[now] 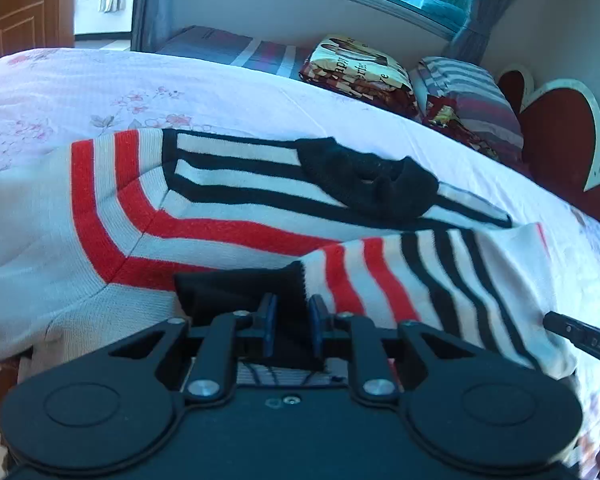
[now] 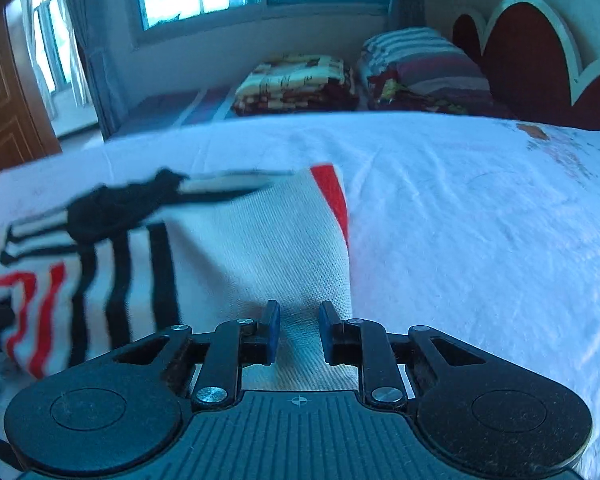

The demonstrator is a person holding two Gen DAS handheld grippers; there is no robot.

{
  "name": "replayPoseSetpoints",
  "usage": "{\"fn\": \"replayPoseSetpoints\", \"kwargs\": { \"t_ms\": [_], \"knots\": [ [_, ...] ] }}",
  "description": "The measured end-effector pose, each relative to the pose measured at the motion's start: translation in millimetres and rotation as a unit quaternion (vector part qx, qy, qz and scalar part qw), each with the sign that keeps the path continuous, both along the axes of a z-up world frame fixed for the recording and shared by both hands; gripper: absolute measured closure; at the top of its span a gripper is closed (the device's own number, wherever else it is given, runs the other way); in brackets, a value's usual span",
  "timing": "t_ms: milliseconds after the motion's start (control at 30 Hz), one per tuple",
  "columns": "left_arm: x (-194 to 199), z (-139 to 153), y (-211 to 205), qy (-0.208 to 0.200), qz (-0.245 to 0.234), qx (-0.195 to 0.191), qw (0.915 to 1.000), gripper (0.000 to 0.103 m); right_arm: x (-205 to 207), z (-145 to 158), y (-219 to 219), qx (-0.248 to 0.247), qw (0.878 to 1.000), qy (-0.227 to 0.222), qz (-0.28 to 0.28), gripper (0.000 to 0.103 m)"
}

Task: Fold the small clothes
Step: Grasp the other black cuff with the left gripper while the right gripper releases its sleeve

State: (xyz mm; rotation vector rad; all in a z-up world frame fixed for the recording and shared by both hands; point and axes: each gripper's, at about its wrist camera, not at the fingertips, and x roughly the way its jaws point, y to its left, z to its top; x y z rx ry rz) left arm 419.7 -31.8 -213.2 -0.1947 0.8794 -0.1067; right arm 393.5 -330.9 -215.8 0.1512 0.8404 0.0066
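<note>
A small white knit sweater point(image 1: 220, 232) with red and black stripes lies spread on the bed, its black collar point(image 1: 368, 184) toward the far side. One striped sleeve point(image 1: 420, 280) is laid across the body. Its black cuff point(image 1: 236, 288) lies between the pads of my left gripper point(image 1: 292, 320), which stand narrowly apart and open. My right gripper point(image 2: 299, 332) is shut on the white edge of the sweater point(image 2: 260, 248), with the knit cloth running between its blue pads. A fingertip of the right gripper point(image 1: 580, 340) shows at the sweater's right edge.
The bed point(image 2: 460, 220) has a pale floral sheet. Two folded blankets point(image 1: 360, 68) point(image 1: 468, 100) sit at its far end before a red heart-shaped headboard point(image 1: 560, 140). A window with curtains is behind, and a wooden door point(image 1: 20, 8) at far left.
</note>
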Motion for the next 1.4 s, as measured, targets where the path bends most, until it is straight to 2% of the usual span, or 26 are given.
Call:
{"fn": "replayPoseSetpoints", "kwargs": {
  "t_ms": [167, 267, 400, 433, 467, 500, 533, 667, 767, 833, 933, 1000, 1067, 1133, 1267, 1400],
  "knots": [
    [-3, 6, 6, 0.009, 0.003, -0.006, 0.9999, 0.088, 4, 5, -9, 0.005, 1.000, -0.010, 0.005, 0.082],
    [0, 17, -4, -0.012, -0.001, 0.003, 0.9999, 0.083, 29, 10, -23, 0.023, 0.999, -0.016, -0.017, 0.082],
    [11, 12, -21, -0.010, -0.018, 0.016, 0.9997, 0.079, 72, 2, -40, 0.057, 0.997, 0.006, -0.042, 0.082],
    [13, 8, -25, -0.010, -0.019, 0.025, 0.9994, 0.078, 79, 0, -44, 0.065, 0.997, 0.010, -0.047, 0.079],
    [14, 5, -26, -0.009, -0.019, 0.031, 0.9993, 0.078, 86, -2, -47, 0.069, 0.996, 0.012, -0.053, 0.069],
    [15, 2, -27, -0.007, -0.019, 0.034, 0.9992, 0.078, 91, -3, -50, 0.071, 0.996, 0.012, -0.058, 0.054],
    [16, 0, -27, -0.007, -0.017, 0.035, 0.9992, 0.078, 96, -4, -53, 0.069, 0.996, 0.011, -0.063, 0.049],
    [17, -3, -26, -0.009, -0.017, 0.040, 0.9990, 0.078, 105, -8, -56, 0.075, 0.996, 0.015, -0.050, 0.049],
    [19, -3, -28, -0.010, -0.017, 0.047, 0.9987, 0.078, 106, -10, -54, 0.086, 0.995, 0.014, -0.039, 0.078],
    [19, -4, -28, -0.010, -0.015, 0.046, 0.9988, 0.078, 106, -9, -49, 0.070, 0.997, 0.008, -0.042, 0.086],
    [20, -4, -26, -0.009, -0.016, 0.043, 0.9989, 0.078, 103, -6, -41, 0.029, 0.999, -0.008, -0.035, 0.089],
    [19, -4, -25, -0.009, -0.015, 0.040, 0.9990, 0.078, 103, -14, -40, -0.004, 0.999, -0.007, -0.053, 0.094],
    [19, -4, -25, -0.009, -0.016, 0.040, 0.9990, 0.078, 102, -20, -40, -0.007, 0.998, -0.009, -0.057, 0.094],
    [19, -2, -24, -0.005, -0.014, 0.039, 0.9991, 0.078, 103, -16, -33, -0.031, 0.999, -0.007, -0.042, 0.094],
    [17, 6, -21, -0.002, -0.007, 0.021, 0.9998, 0.075, 87, 9, -28, -0.005, 0.999, -0.047, -0.027, 0.093],
    [18, -1, -28, -0.004, -0.013, 0.037, 0.9992, 0.073, 73, 12, 1, 0.013, 0.999, -0.038, 0.024, 0.093]
  ]
}}
